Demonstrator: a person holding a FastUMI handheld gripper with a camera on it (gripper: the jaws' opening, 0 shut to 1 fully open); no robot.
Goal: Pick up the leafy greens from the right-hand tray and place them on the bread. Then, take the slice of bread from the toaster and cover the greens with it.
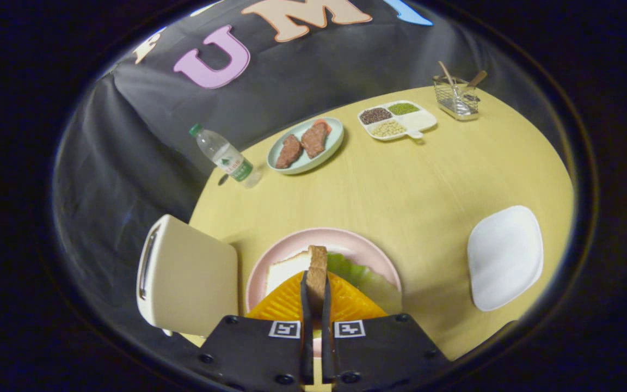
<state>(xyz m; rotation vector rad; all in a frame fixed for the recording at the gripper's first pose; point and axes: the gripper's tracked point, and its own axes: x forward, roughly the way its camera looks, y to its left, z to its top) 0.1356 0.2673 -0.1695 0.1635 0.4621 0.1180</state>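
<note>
Round table (400, 196) carrying the whole layout; pink plate (357, 245) taken as landmark, directly beneath and just ahead of the fingers. Toaster (185, 275) just beside the plate on its left, slot side turned away, no longer holding the slice. White tray (504, 258) to the right of the plate, well apart, bare of greens. Beyond the plate: blue plate with meat pieces (305, 144), water bottle (226, 158) lying near it at the table edge, divided dish of grains (395, 120), wire basket (456, 98) farthest off. On the pink plate: lower bread slice (286, 269) flat, leafy greens (368, 277) spread over it toward the tray side. Gripper (317, 296) nearly closed, both fingers pressing on the toaster slice (317, 267), held edge-on and upright, long axis running away from the fingers, straight above the greens. Judged next: rotate slice flat, lower onto greens. Nothing in the way; toaster closest hazard on the left.
</note>
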